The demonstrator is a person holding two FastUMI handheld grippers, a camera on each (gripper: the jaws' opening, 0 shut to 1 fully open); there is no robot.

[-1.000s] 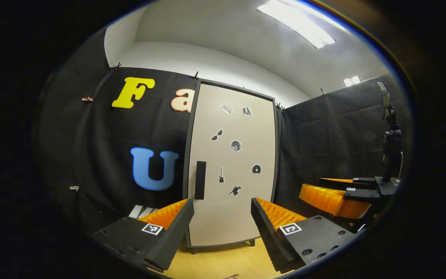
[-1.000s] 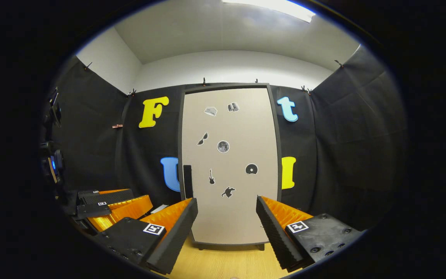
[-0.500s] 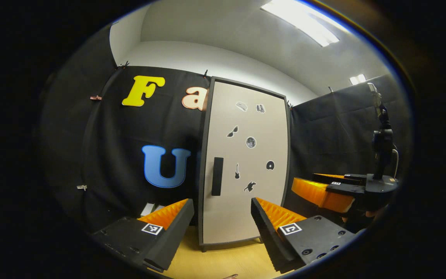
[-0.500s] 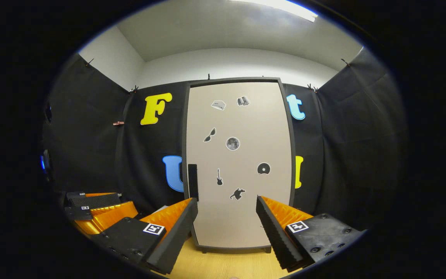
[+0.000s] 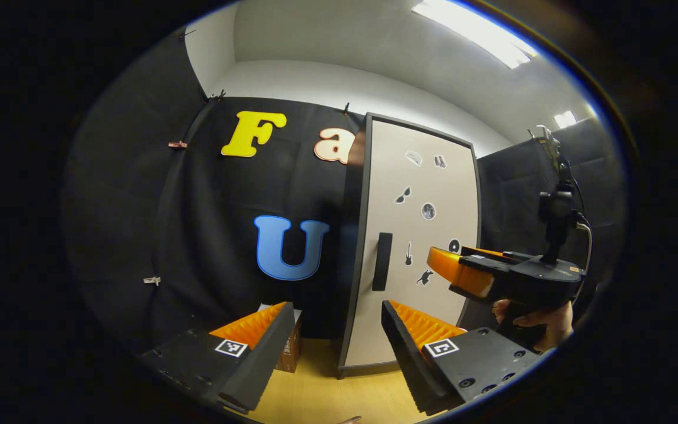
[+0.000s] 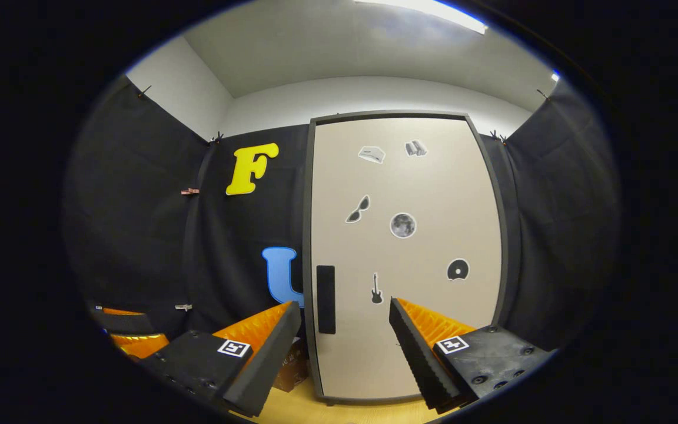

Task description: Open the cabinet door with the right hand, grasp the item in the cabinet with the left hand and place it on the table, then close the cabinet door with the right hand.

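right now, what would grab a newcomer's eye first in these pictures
The tall pale cabinet door, shut and dotted with small stickers, stands dead ahead in the right gripper view, its dark vertical handle near its left edge. The right gripper is open before it. In the left gripper view a small brown box sits on the table.

Matt smooth cabinet door (image 6: 409, 247), wood-grain table (image 5: 315, 394)

The cabinet door (image 6: 404, 253) is tall and pale with a dark frame. It is closed and stands upright on the wooden desk (image 6: 298, 409). Small stickers (image 6: 402, 225) dot its front. A black handle (image 6: 325, 299) sits low near its left edge.
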